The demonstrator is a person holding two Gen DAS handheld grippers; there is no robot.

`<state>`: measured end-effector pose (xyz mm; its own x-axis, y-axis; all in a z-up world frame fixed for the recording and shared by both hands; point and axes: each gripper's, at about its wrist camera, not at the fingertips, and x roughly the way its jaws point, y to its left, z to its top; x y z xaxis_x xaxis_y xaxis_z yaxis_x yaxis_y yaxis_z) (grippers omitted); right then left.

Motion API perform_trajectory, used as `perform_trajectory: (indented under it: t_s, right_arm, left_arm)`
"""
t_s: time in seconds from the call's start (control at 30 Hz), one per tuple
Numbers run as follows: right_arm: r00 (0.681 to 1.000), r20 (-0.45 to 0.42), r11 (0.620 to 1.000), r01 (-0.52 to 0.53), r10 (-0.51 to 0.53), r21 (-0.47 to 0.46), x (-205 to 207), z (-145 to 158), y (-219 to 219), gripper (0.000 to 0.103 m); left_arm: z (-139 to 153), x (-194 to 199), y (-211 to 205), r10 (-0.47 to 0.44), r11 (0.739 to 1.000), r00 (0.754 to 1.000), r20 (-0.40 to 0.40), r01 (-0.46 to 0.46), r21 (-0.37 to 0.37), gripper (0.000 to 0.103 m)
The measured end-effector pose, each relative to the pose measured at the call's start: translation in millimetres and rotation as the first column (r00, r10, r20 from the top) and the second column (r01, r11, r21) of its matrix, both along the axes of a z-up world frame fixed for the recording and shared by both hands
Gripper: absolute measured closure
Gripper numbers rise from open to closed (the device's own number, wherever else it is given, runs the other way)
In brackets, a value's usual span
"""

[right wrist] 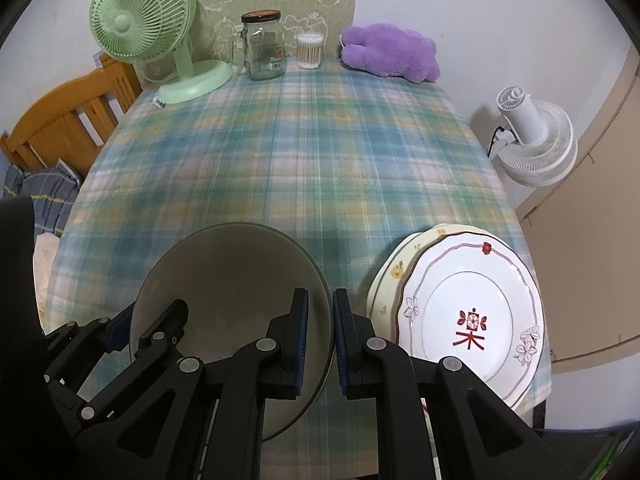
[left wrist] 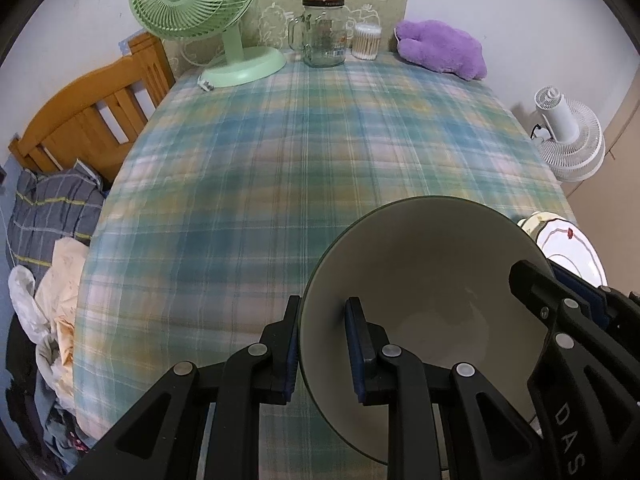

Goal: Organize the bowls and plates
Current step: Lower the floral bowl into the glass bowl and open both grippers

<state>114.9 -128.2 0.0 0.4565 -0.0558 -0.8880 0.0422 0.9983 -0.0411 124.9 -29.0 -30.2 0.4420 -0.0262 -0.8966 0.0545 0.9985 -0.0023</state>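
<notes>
A cream bowl (left wrist: 432, 256) with a dark green outside is held between both grippers near the table's front edge. My left gripper (left wrist: 322, 340) is shut on its left rim, one finger inside and one outside. My right gripper (right wrist: 320, 336) is shut on its right rim; it also shows in the left wrist view (left wrist: 560, 304). The bowl fills the lower left of the right wrist view (right wrist: 236, 268). To its right lies a stack of two plates: a white plate (right wrist: 472, 312) with a red mark on top of a cream flowered plate (right wrist: 394, 270).
A plaid tablecloth (right wrist: 304, 152) covers the table. At the back stand a green fan (right wrist: 140, 28), a glass jar (right wrist: 262, 46), a tub of cotton swabs (right wrist: 310, 50) and a purple plush (right wrist: 390, 52). A wooden bedhead (left wrist: 88, 120) is left, a white fan (right wrist: 532, 136) right.
</notes>
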Motion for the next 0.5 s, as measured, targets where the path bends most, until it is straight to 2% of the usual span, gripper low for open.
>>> perform_trajectory:
  t_s: [0.17, 0.3, 0.4, 0.43, 0.47, 0.5]
  right_arm:
    - [1.0, 0.023, 1.0, -0.005, 0.004, 0.014, -0.3, -1.0, -2.6, 0.087]
    - [1.0, 0.011, 0.999, -0.023, 0.023, 0.028, 0.6, 0.5, -2.4, 0.081]
    - [1.0, -0.009, 0.997, -0.029, 0.03, 0.066, -1.3, 1.5, -4.5, 0.069]
    - [1.0, -0.01, 0.997, -0.025, 0.026, 0.068, -3.3, 2.3, -5.5, 0.06]
    - [1.0, -0.008, 0.997, -0.019, 0.019, 0.071, -5.0, 4.1, -6.8, 0.048]
    - [1.0, -0.006, 0.997, -0.016, 0.016, 0.076, -6.5, 5.2, -7.6, 0.042]
  left_arm:
    - [-2.2, 0.7, -0.1, -0.01, 1.0, 1.0, -0.007, 0.011, 0.011, 0.082]
    - [-0.6, -0.4, 0.9, -0.032, 0.999, 0.999, -0.027, 0.031, -0.017, 0.07]
    - [3.0, -2.9, -0.1, -0.053, 0.998, 0.998, -0.025, 0.052, -0.039, 0.059]
    - [4.5, -3.8, -0.4, -0.066, 0.997, 0.998, -0.025, 0.065, -0.043, 0.055]
    - [6.3, -4.3, -0.4, -0.074, 0.996, 0.997, -0.025, 0.073, -0.046, 0.046]
    - [7.7, -4.8, -0.3, -0.077, 0.996, 0.997, -0.022, 0.076, -0.047, 0.038]
